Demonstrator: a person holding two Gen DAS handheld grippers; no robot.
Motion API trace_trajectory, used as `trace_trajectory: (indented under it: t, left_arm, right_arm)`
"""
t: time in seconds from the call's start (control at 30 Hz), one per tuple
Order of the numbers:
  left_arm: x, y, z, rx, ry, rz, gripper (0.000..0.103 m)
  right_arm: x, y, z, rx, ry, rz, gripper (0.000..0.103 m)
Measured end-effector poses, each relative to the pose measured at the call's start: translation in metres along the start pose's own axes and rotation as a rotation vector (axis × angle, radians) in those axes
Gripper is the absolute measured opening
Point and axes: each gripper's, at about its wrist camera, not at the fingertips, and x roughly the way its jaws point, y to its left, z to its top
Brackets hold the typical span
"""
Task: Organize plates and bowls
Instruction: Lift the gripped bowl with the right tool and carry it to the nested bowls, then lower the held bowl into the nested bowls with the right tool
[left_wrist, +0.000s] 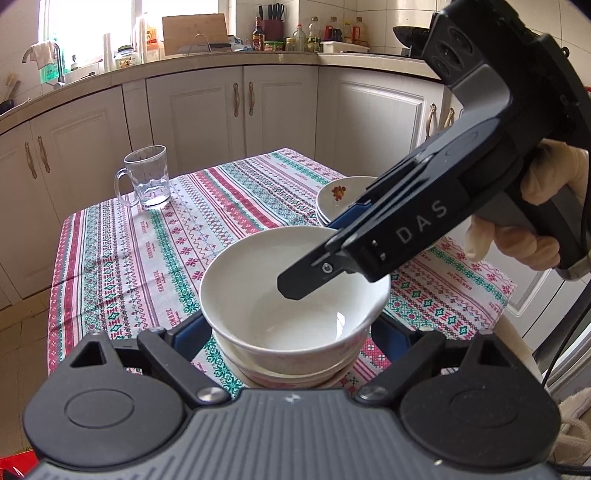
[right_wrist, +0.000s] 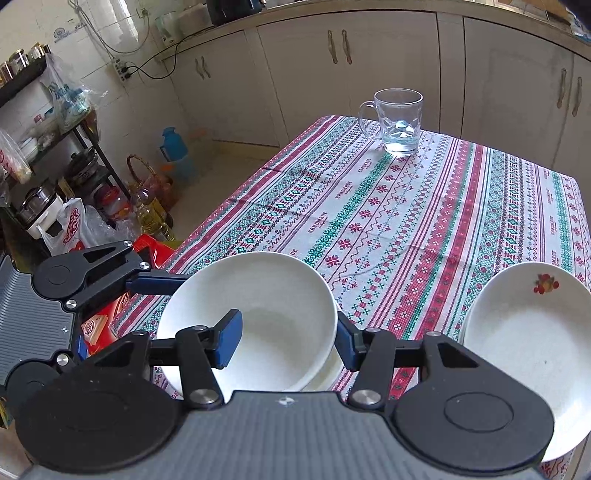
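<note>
A white bowl (left_wrist: 295, 291) sits on top of a stack of bowls (left_wrist: 299, 373) near the table's front edge. It also shows in the right wrist view (right_wrist: 266, 317). My left gripper (left_wrist: 291, 339) is open, its jaws on either side of the stack below the top bowl. My right gripper (right_wrist: 288, 339) is open and straddles the top bowl's right rim, one finger inside the bowl and one outside. A stack of white plates with a fruit motif (left_wrist: 341, 195) stands to the right, also seen in the right wrist view (right_wrist: 524, 339).
A glass mug (left_wrist: 147, 177) with a little water stands at the table's far left corner; it shows in the right wrist view (right_wrist: 400, 122) too. The table has a striped patterned cloth (left_wrist: 147, 251). White kitchen cabinets (left_wrist: 207, 110) stand beyond it.
</note>
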Motion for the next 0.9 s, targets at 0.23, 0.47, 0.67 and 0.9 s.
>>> trace_trajectory:
  t: [0.23,0.47,0.67,0.9]
  left_arm:
    - [0.006,0.002,-0.001,0.013,0.009,0.004,0.092]
    - [0.011,0.004,-0.002,0.015,0.026,0.001,0.092]
    - [0.012,0.005,-0.001,0.017,0.031,0.000,0.093]
    - [0.015,0.008,0.000,0.001,0.046,-0.013,0.094]
  right_arm:
    - [0.006,0.001,0.001,-0.022,0.007,-0.026,0.059]
    - [0.009,0.000,-0.001,-0.031,0.010,-0.032,0.059]
    - [0.010,-0.001,-0.002,-0.030,0.012,-0.031,0.059]
    - [0.011,0.000,-0.002,-0.044,0.014,-0.038,0.059]
